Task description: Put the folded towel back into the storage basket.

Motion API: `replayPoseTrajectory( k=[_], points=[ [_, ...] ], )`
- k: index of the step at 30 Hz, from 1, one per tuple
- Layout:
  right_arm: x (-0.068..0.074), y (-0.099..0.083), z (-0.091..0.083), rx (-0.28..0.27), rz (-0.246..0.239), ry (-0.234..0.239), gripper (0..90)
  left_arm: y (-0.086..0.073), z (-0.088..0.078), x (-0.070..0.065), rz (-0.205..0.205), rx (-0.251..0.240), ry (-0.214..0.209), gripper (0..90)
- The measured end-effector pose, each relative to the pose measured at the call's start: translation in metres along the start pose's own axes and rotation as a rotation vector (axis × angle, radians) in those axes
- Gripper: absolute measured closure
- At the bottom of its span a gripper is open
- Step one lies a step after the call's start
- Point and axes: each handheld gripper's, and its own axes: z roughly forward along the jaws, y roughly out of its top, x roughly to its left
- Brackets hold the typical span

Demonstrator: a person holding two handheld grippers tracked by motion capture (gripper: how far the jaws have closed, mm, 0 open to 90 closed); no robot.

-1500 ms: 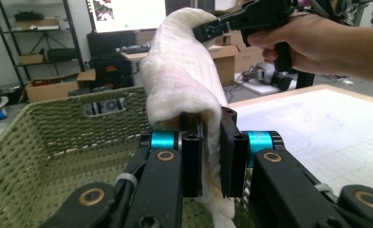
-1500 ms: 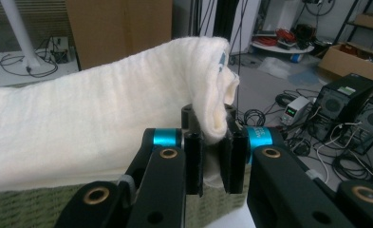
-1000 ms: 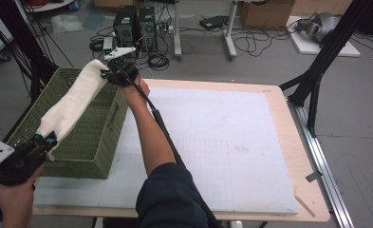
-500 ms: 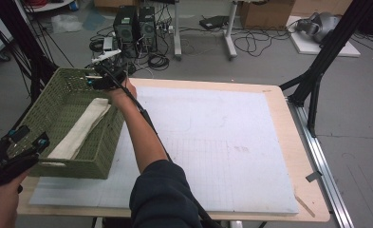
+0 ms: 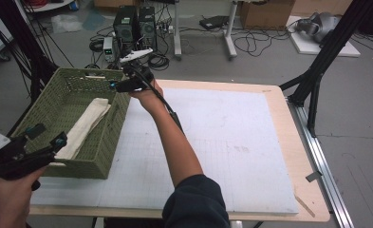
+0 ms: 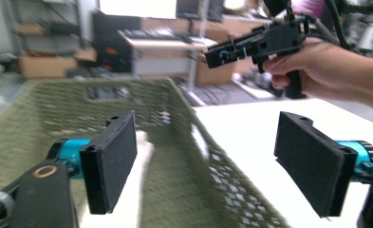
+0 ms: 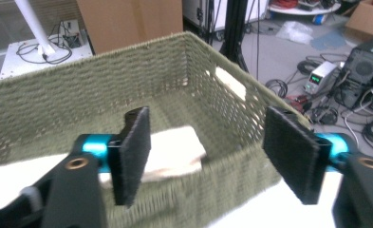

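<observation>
With the folded cloth (image 5: 82, 127) lying inside the green basket (image 5: 109, 142) at nine o'clock, both grippers' jaws, just opened, stand released and empty: placement looks complete.

Folded cloth (image 5: 85, 124) inside green basket (image 5: 109, 142), both tongs just opened, empty

Olive-green woven basket (image 5: 98, 156), cream folded cloth (image 5: 87, 124) inside, white gridded mat (image 5: 231, 142), black tongs (image 5: 113, 86) with teal fittings

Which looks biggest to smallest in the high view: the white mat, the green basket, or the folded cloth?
1. White mat, covering most of the tabletop.
2. Green basket, at the table's left edge.
3. Folded cloth, lying inside the basket.
</observation>
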Motion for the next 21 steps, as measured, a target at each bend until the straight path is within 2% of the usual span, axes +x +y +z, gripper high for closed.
replayPoseTrajectory(
  k=[1, 2, 3, 5, 7, 9, 10, 11, 12, 13, 20, 21],
  points=[
    [0.000, 0.000, 0.000, 0.000, 0.000, 0.000, 30.1, 0.000, 0.003, -0.002, 0.000, 0.011, -0.013, 22.2],
    [-0.002, -0.006, -0.011, 0.029, -0.024, -0.018, 26.8, 0.000, 0.007, -0.005, 0.001, 0.017, -0.020, 21.7],
    [-0.002, -0.006, -0.011, 0.029, -0.024, -0.018, 26.8, 0.000, 0.010, -0.008, 0.003, 0.017, -0.032, 21.7],
    [-0.006, -0.013, -0.024, 0.031, -0.023, -0.024, 26.5, 0.001, 0.016, -0.014, 0.006, 0.015, -0.065, 18.7],
    [-0.011, -0.021, -0.042, 0.030, -0.004, -0.039, 24.3, 0.001, 0.022, -0.021, 0.005, 0.012, -0.097, 18.4],
    [-0.015, -0.028, -0.056, 0.031, -0.005, -0.052, 23.4, 0.002, 0.028, -0.026, 0.000, 0.006, -0.135, 18.4],
    [-0.018, -0.036, -0.074, 0.039, -0.006, -0.070, 22.7, 0.002, 0.031, -0.029, 0.000, 0.004, -0.152, 18.4],
    [-0.018, -0.036, -0.074, 0.039, -0.006, -0.070, 22.7, 0.002, 0.034, -0.033, 0.002, 0.001, -0.167, 18.4],
    [-0.021, -0.044, -0.092, 0.050, -0.004, -0.089, 21.4, 0.003, 0.037, -0.036, 0.003, 0.000, -0.182, 18.4],
    [-0.021, -0.044, -0.092, 0.050, -0.004, -0.089, 21.4, 0.003, 0.040, -0.039, 0.005, 0.000, -0.197, 18.4],
    [-0.030, -0.073, -0.147, 0.036, 0.004, -0.142, 21.6, 0.003, 0.060, -0.060, 0.024, 0.017, -0.274, 18.7],
    [-0.032, -0.080, -0.161, 0.026, 0.009, -0.153, 21.6, 0.003, 0.062, -0.063, 0.023, 0.018, -0.287, 18.7]
  ],
)
